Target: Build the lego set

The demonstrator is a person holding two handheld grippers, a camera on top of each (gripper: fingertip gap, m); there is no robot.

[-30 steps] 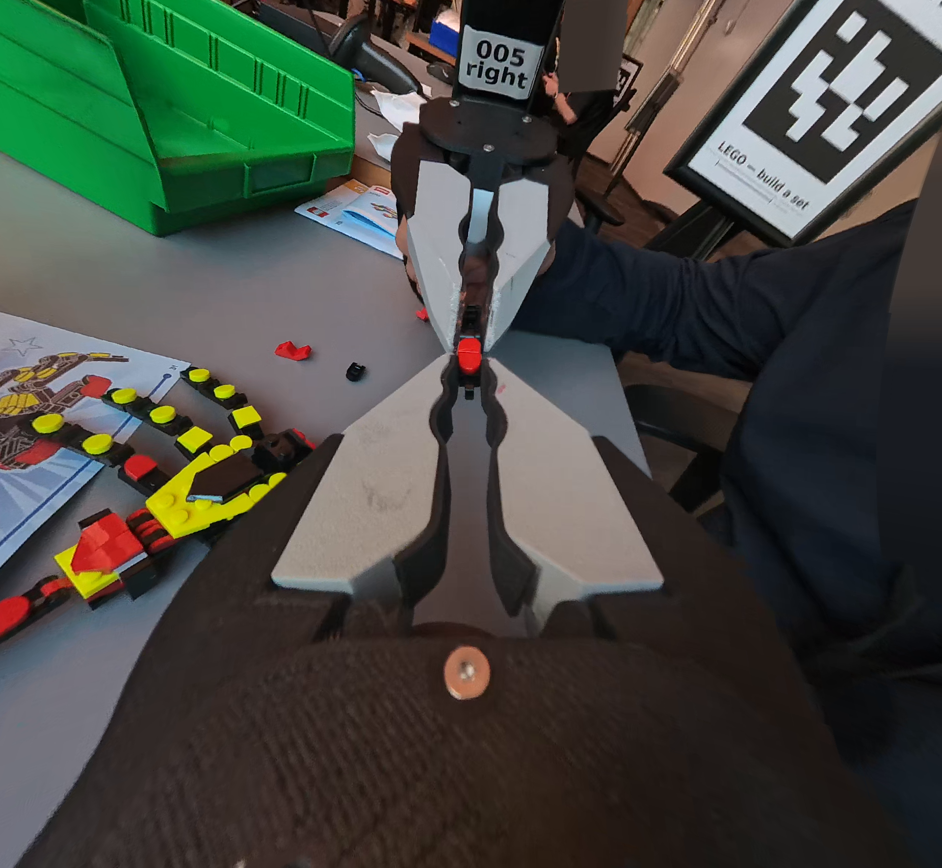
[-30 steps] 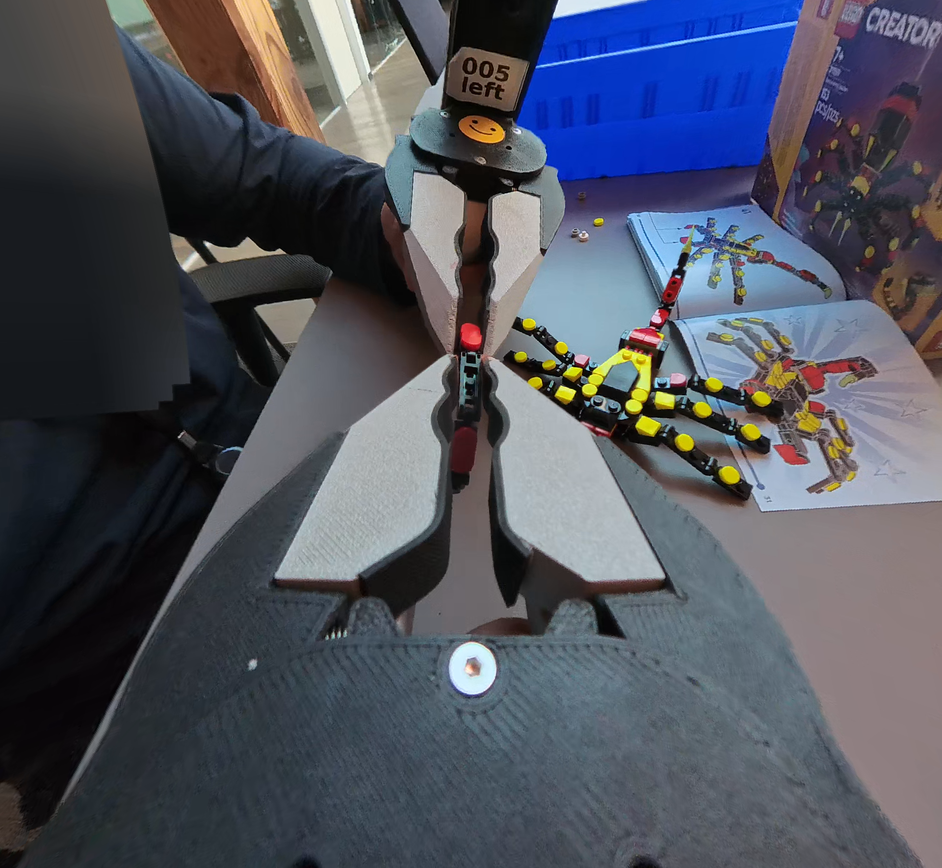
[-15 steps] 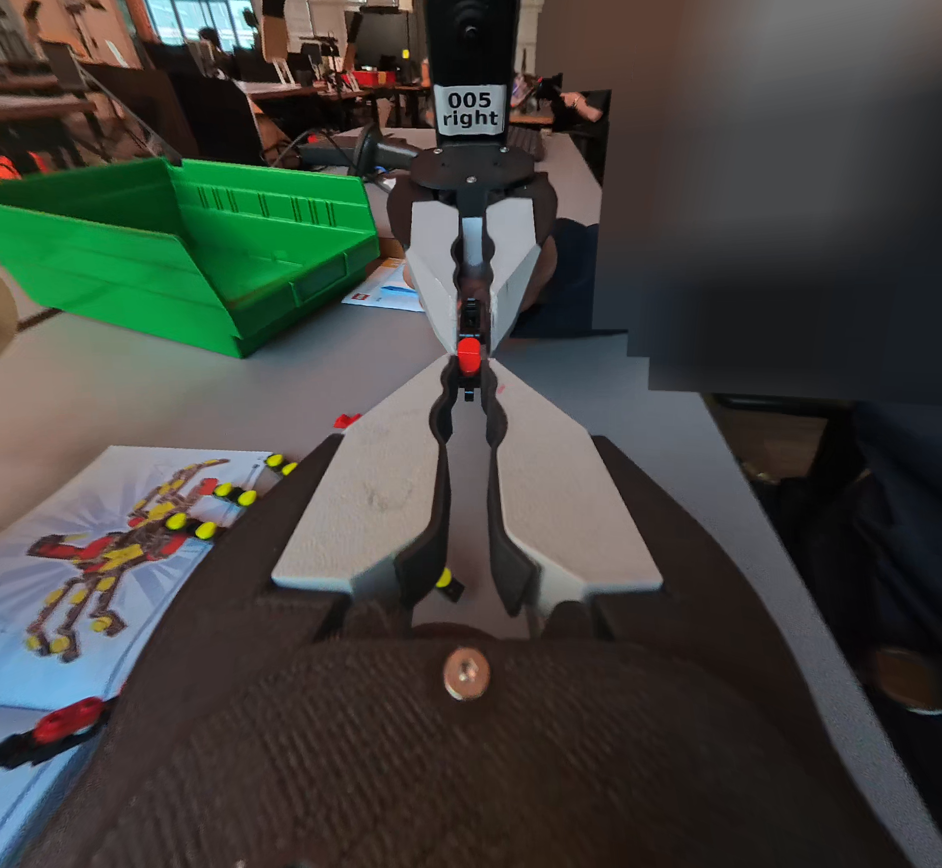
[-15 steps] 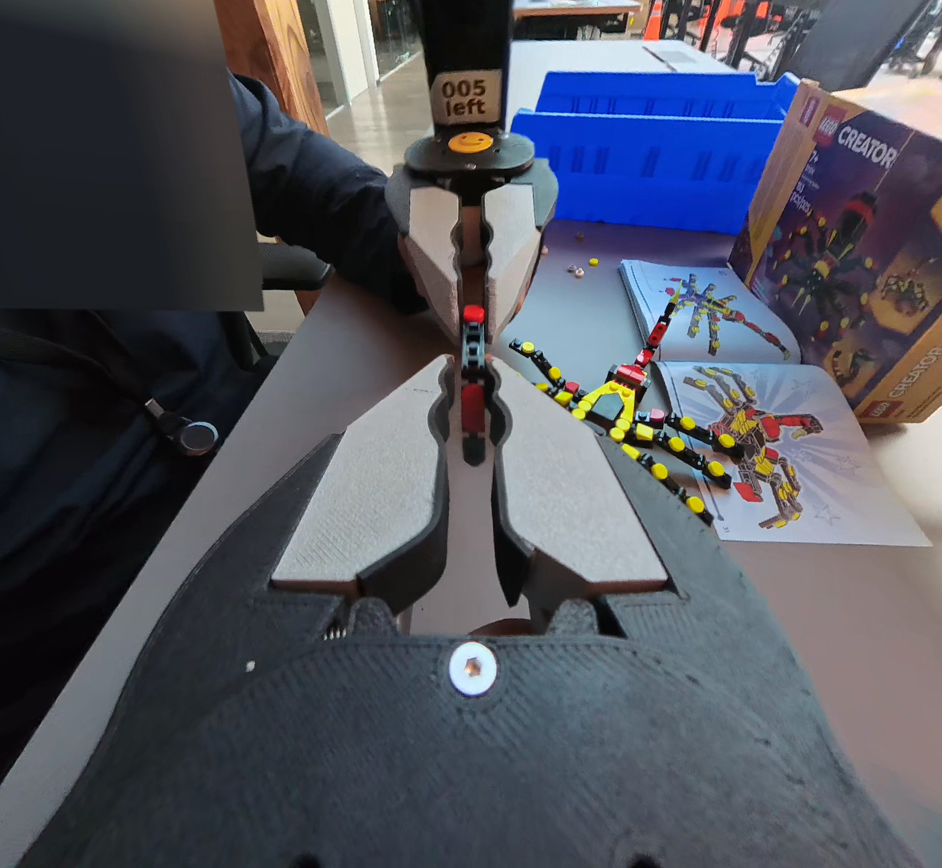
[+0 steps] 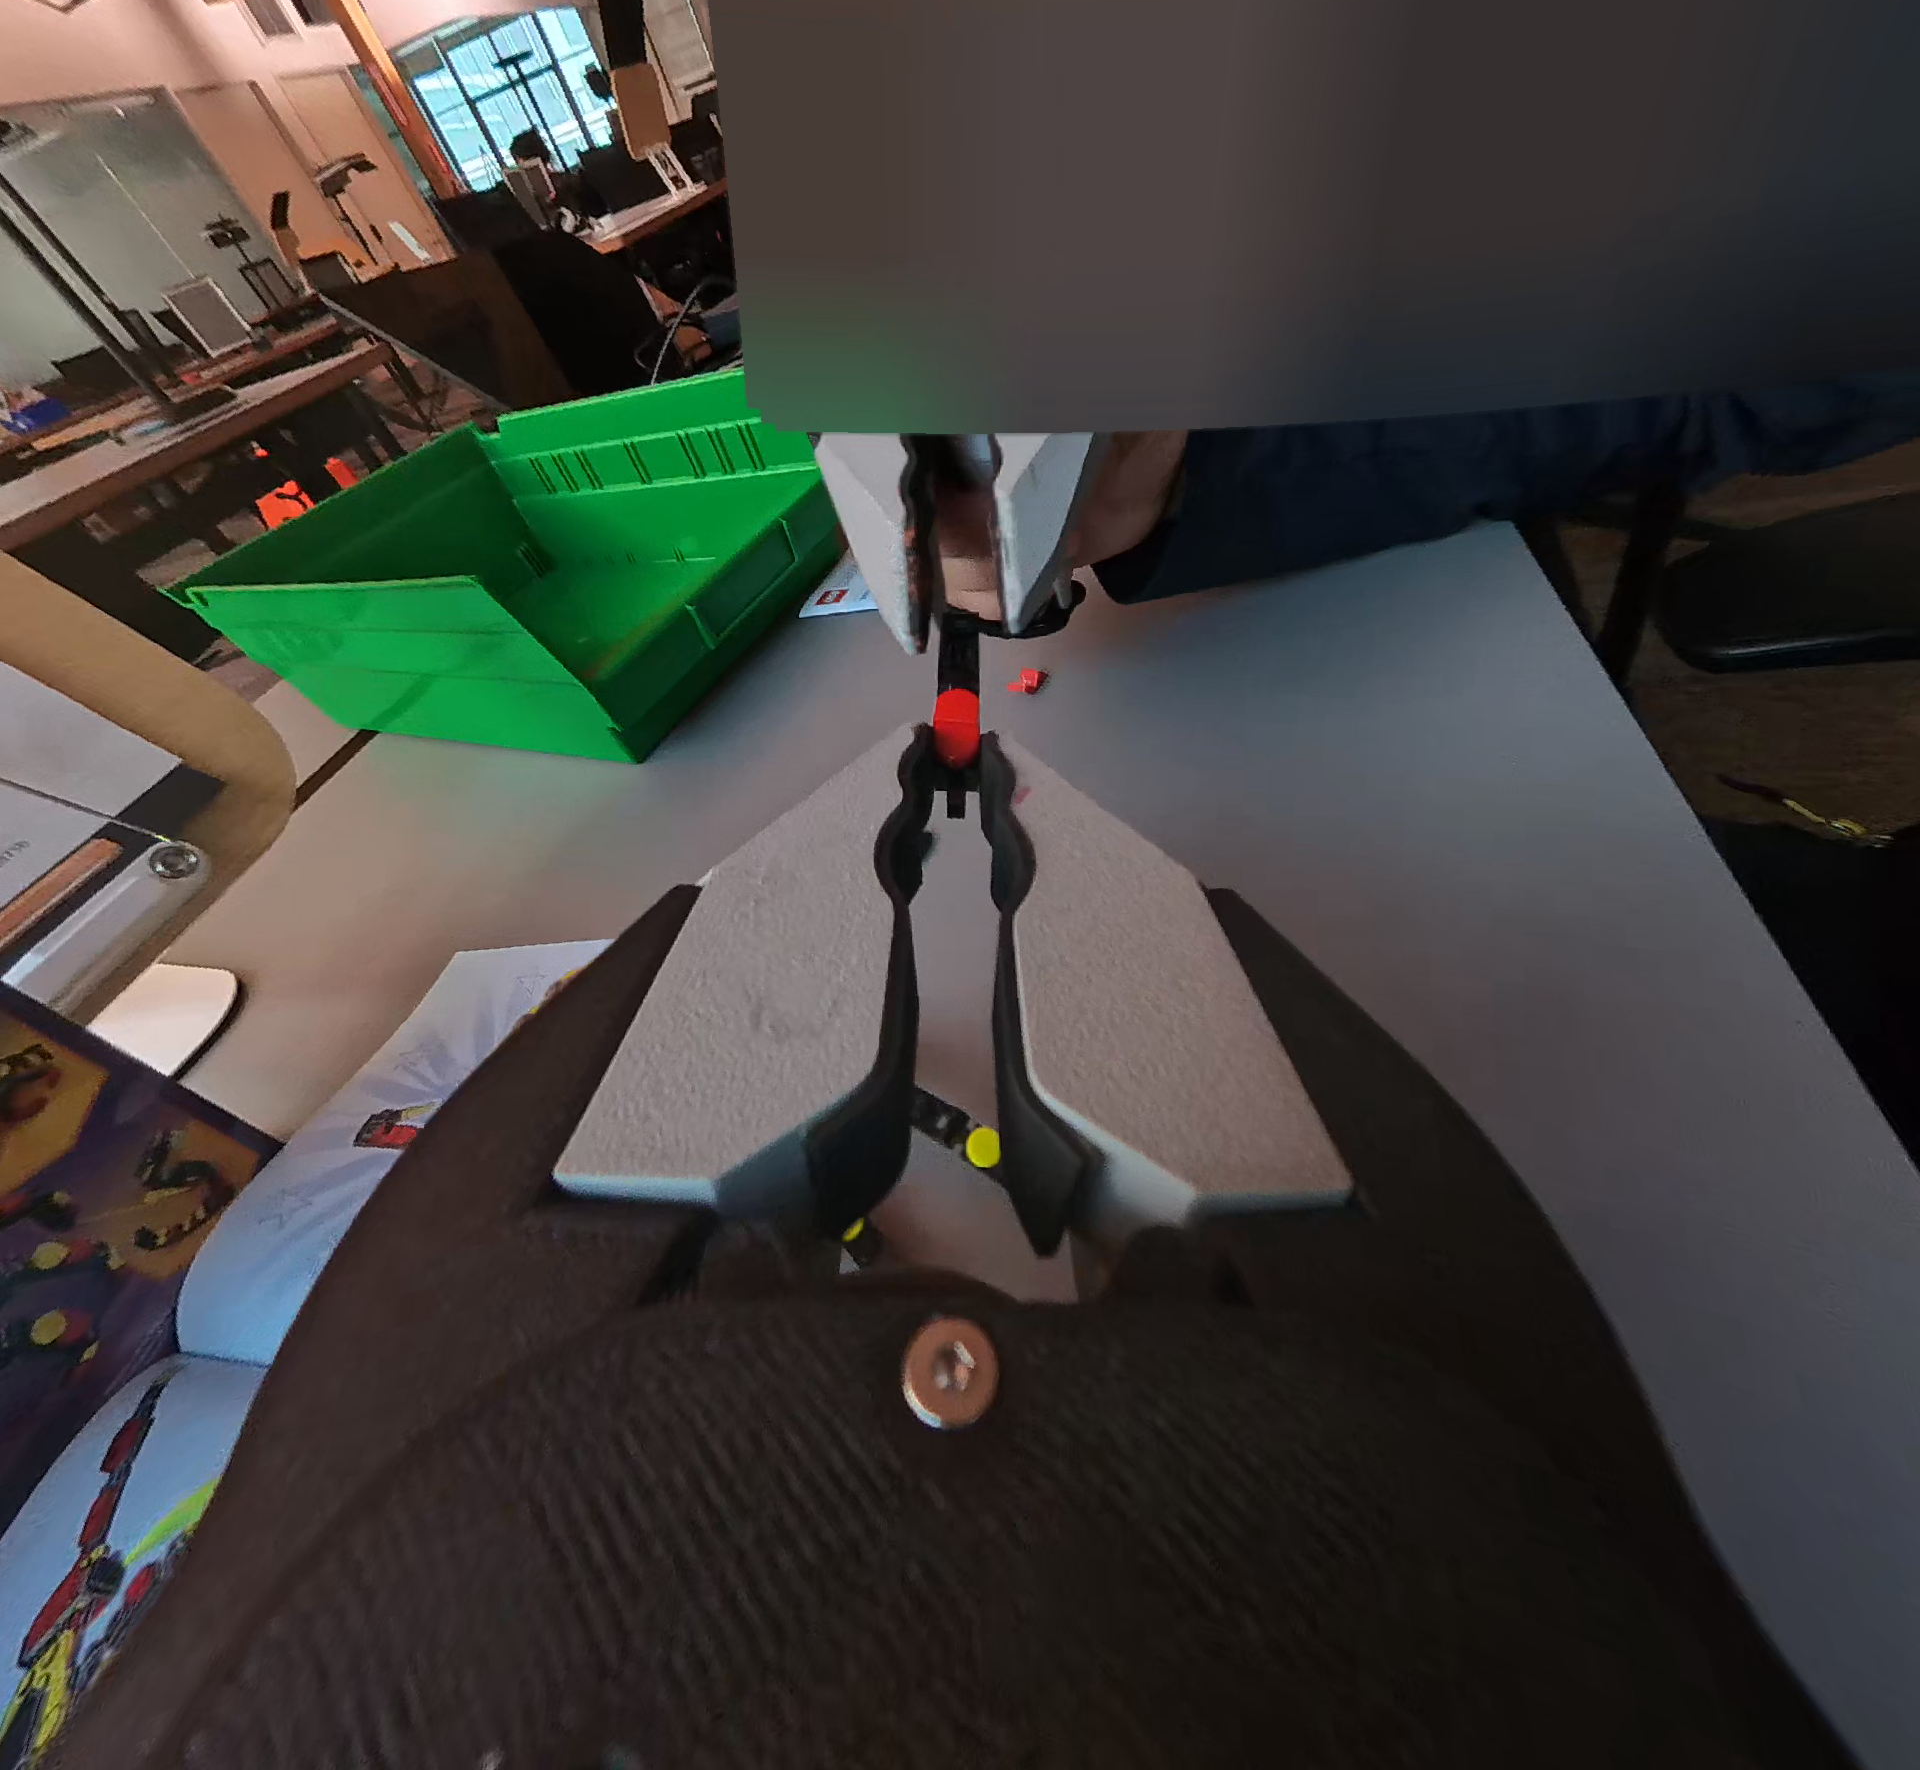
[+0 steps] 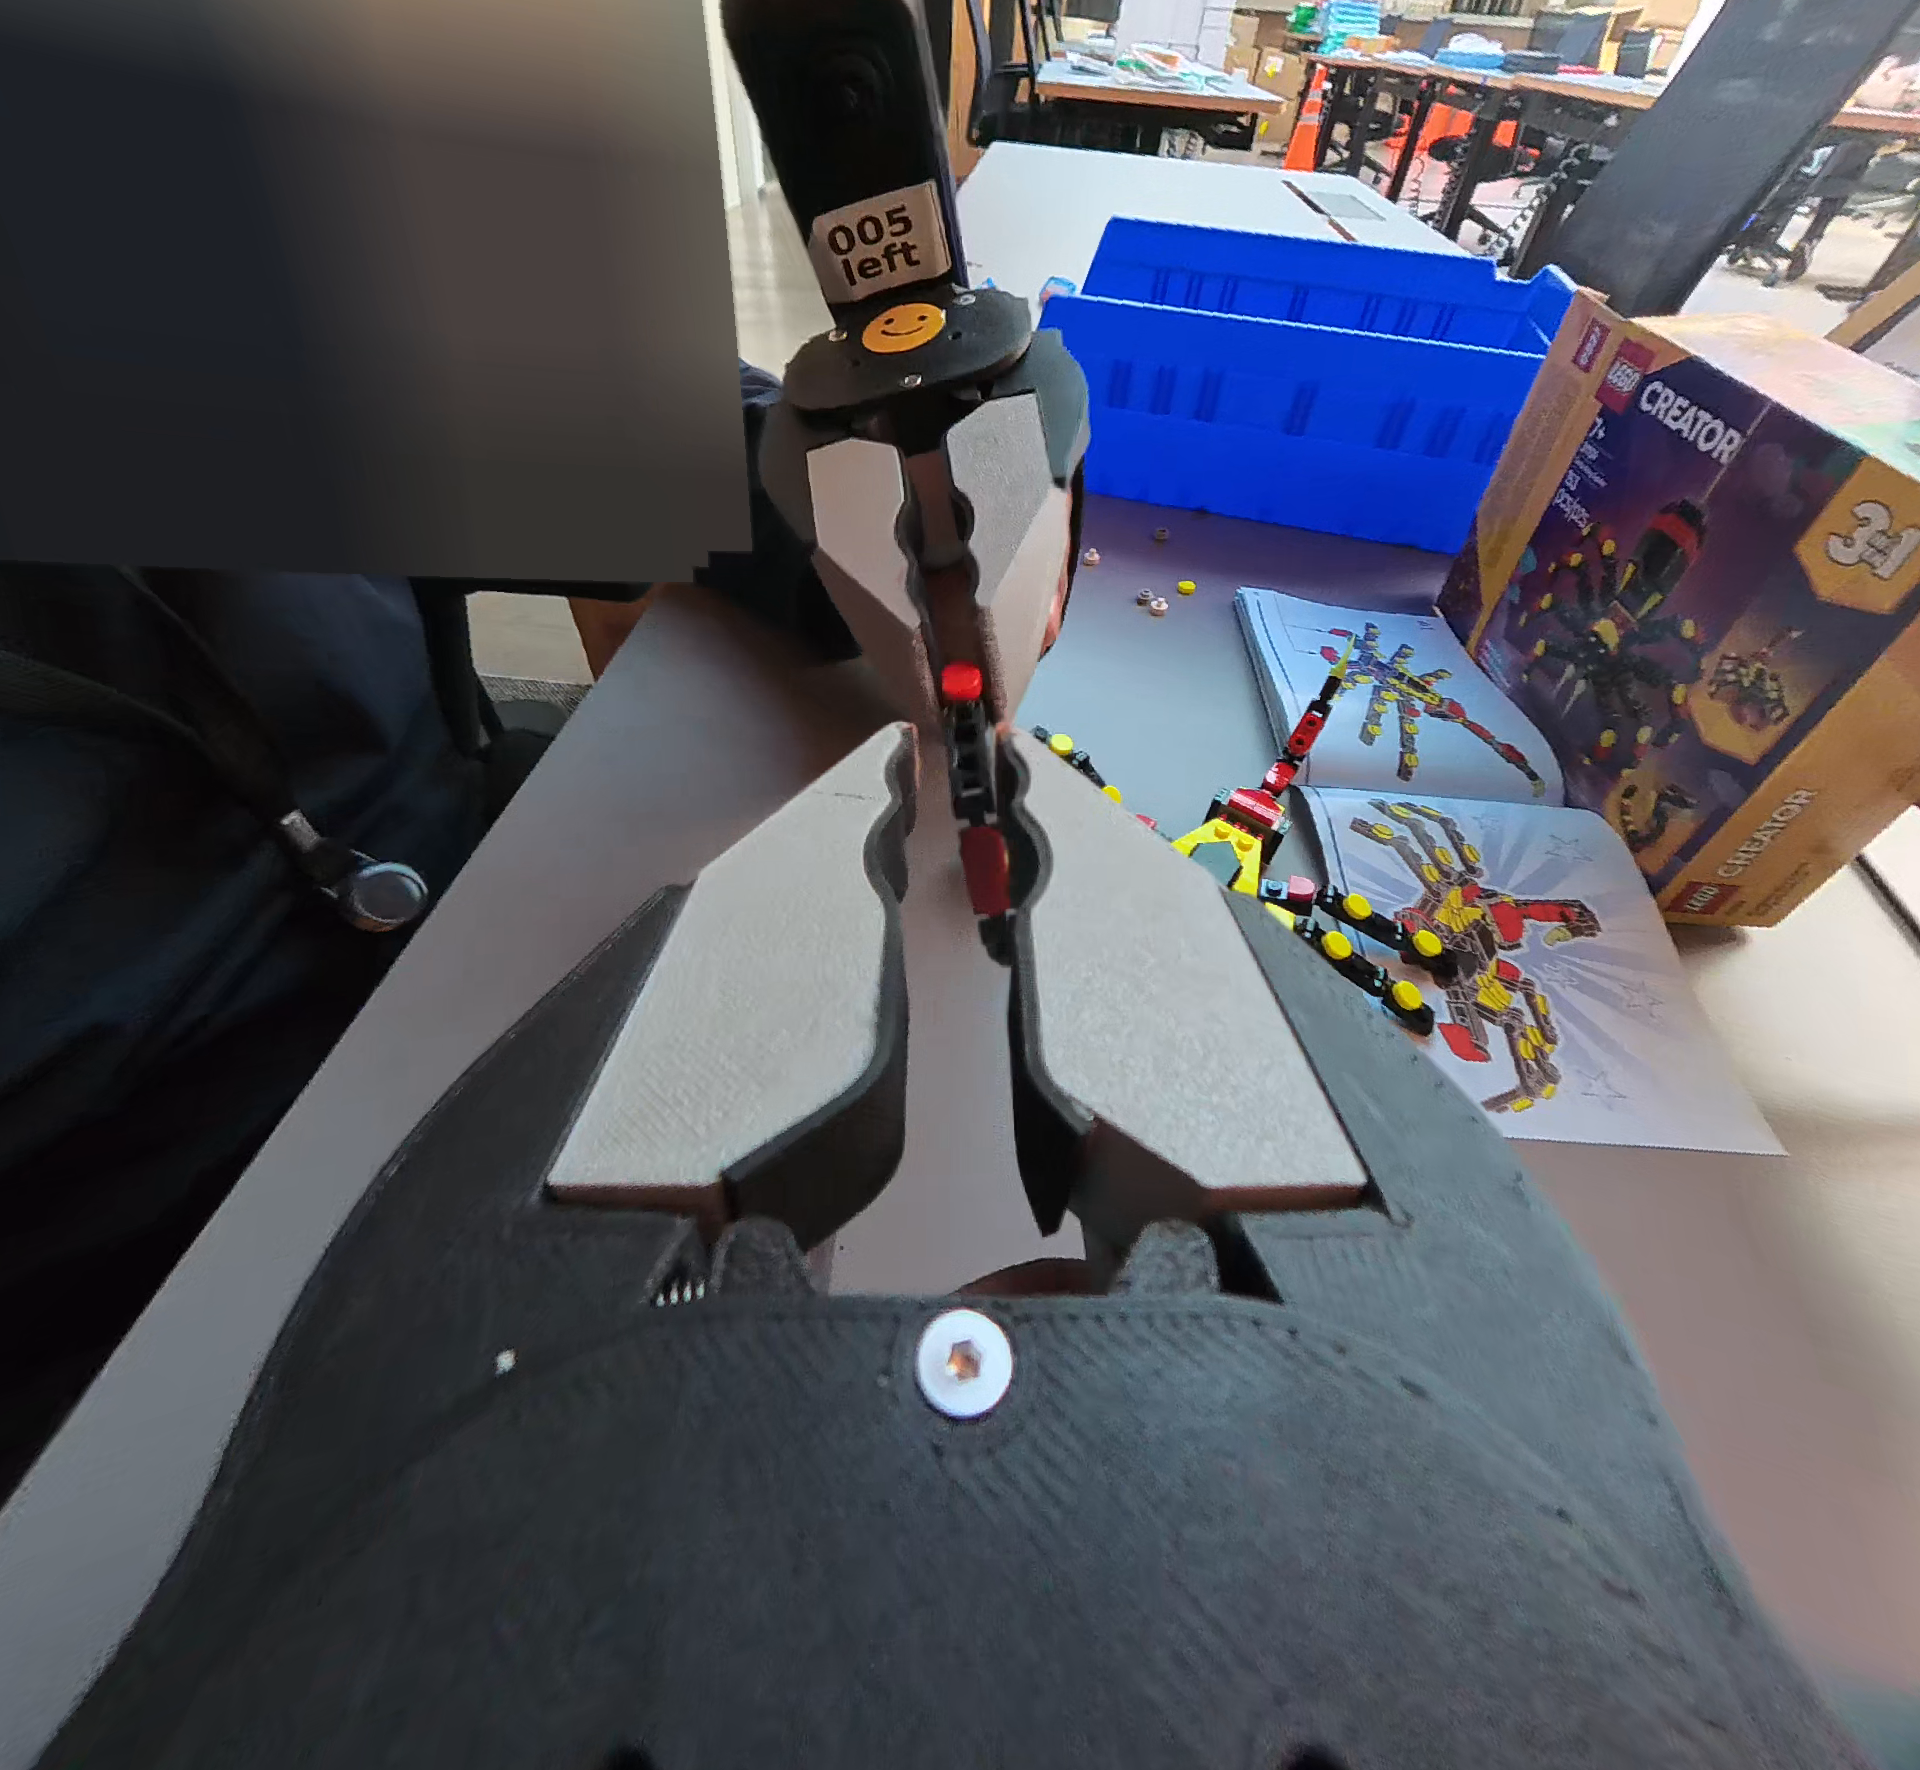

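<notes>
Item: black-and-red leg segment [image 6: 977,816], a thin chain of small pieces, held in the air above the near table edge, between two grippers facing tip to tip.

Left gripper [image 5: 951,764]: clenched on the red stud end of the segment.
Right gripper [image 6: 961,754]: jaws parted at the tips, the segment lying against one finger only; released, or nearly so.

Risks, as judged:
- With one secure hold only, the segment may pivot or drop to the table [image 5: 1299,837] or off its near edge.
- The chain is jointed; a sideways pull could fold it or pop a link.
- A twist at the left tips could let the red end slip out.

Count:
- Grippers: two.
- Held segments: one.
- Partly built spider model [image 6: 1247,837], yellow, black and red: one, right of the grippers, overlapping the booklets.
- Instruction booklets [image 6: 1507,1024]: two, open.
- Set box [image 6: 1714,598]: one, far right.
- Blue bin [image 6: 1299,390]: one, far side.
- Green bin [image 5: 540,577]: one.
- Loose red piece [image 5: 1027,679]: one.
- Small loose studs [image 6: 1153,593] near the blue bin: about five; too small to be sure.
</notes>
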